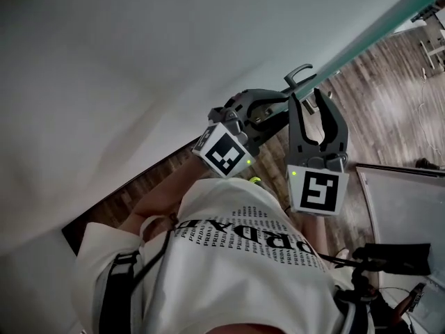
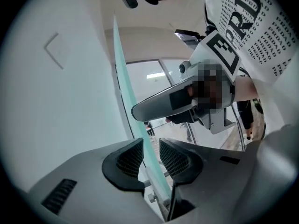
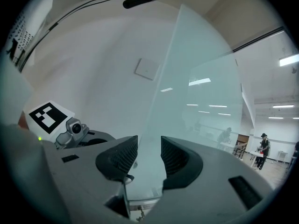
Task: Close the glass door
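Note:
The glass door [image 1: 375, 30] shows edge-on as a pale green strip running from the top right down to both grippers, next to a white wall [image 1: 104, 61]. A metal handle [image 1: 299, 75] sticks out of it by the fingertips. My left gripper [image 1: 278, 106] reaches in from the left. In the left gripper view, my left gripper [image 2: 151, 155] has its pads closed on the glass door's [image 2: 122, 78] green edge. My right gripper [image 1: 308, 97] stands just to the right. In the right gripper view, my right gripper [image 3: 149, 153] likewise grips the glass door [image 3: 201, 78] between its pads.
Wooden floor [image 1: 389, 110] lies beyond the door. A grey framed panel [image 1: 410, 214] lies at the right, and furniture [image 1: 431, 40] stands at the far top right. A square wall plate [image 3: 147, 69] sits on the wall. A distant person [image 3: 264, 146] shows through the glass.

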